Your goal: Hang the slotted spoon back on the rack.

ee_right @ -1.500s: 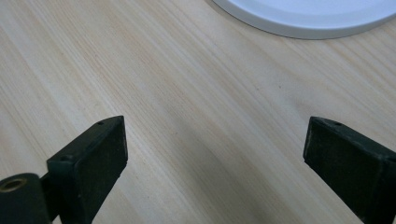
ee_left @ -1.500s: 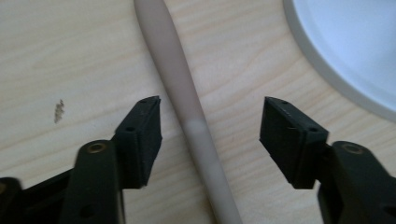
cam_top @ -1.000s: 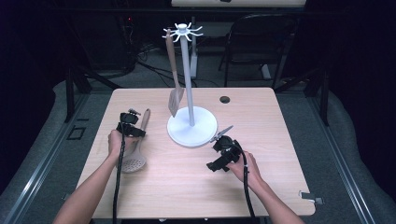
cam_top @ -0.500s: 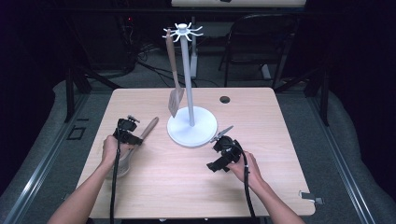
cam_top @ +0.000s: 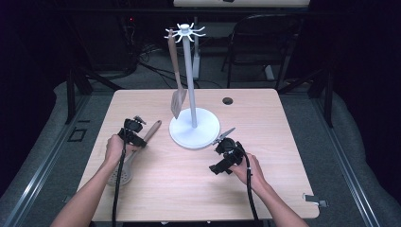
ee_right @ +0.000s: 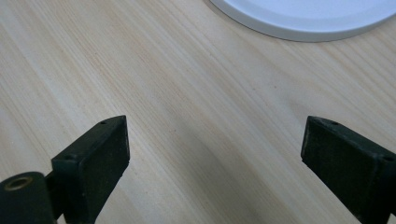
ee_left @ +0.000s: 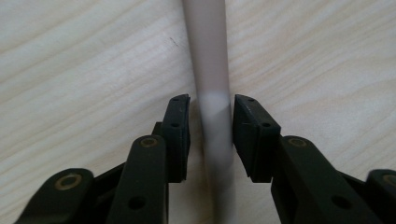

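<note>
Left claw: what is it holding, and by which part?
The left claw straddles the slotted spoon at its handle; its jaws just reopened, pads not visibly pressing.

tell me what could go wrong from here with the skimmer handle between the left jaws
1. The left gripper has just been opening its jaws around the skimmer handle, and a sliver of gap shows beside one pad, so a lift now might slip.
2. The hanging spatula is close to the rack's pole; swinging the skimmer up could knock it.
</note>
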`<state>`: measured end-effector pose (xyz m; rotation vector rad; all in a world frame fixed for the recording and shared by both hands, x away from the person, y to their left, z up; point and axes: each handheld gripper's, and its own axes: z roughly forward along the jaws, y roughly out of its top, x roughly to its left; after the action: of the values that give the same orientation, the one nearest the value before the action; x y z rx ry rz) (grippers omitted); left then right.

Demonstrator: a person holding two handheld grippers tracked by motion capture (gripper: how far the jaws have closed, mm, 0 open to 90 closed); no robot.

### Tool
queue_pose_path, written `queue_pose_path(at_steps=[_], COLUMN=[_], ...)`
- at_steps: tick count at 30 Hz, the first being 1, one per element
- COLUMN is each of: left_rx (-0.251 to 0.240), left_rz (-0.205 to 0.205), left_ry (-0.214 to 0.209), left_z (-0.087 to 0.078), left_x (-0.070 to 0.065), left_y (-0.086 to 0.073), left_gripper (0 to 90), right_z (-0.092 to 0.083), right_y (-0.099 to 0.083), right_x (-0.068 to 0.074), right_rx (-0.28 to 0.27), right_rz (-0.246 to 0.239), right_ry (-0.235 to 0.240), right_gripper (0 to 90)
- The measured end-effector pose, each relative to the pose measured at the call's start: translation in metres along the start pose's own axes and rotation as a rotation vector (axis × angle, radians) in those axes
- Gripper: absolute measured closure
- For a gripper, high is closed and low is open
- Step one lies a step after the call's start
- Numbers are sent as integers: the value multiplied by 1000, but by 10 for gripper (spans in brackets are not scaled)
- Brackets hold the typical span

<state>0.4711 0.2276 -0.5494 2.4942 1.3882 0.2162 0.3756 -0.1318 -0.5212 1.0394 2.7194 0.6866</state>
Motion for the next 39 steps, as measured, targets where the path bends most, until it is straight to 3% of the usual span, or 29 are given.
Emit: queue_pose_path(at_steps=[3,7,12,16,26,39], left_rx=[16,55,40,-15,-208,-396], left_rz=[13,7,-3,-12,-44,25], left_ry=[20,-11,-49,-70,-109,-102], left_z=[0,0,0,-7,-46,-84], left_x=[-2,2,5,9,16,1], left_y=[2,6,4,0,-11,-13], left_gripper=[700,733,744,751,756,757], right_z=[-1,0,0,0,0,1], right_y=[0,0,0,0,0,0], right_x=[0,0,1,0,0,0], right_rx=[1,2,2,2,3,6], right_rz=[1,-1,-6,3,2,4], right_ry=[0,2,4,7,7,10], right_gripper=[77,77,77,77,78,79])
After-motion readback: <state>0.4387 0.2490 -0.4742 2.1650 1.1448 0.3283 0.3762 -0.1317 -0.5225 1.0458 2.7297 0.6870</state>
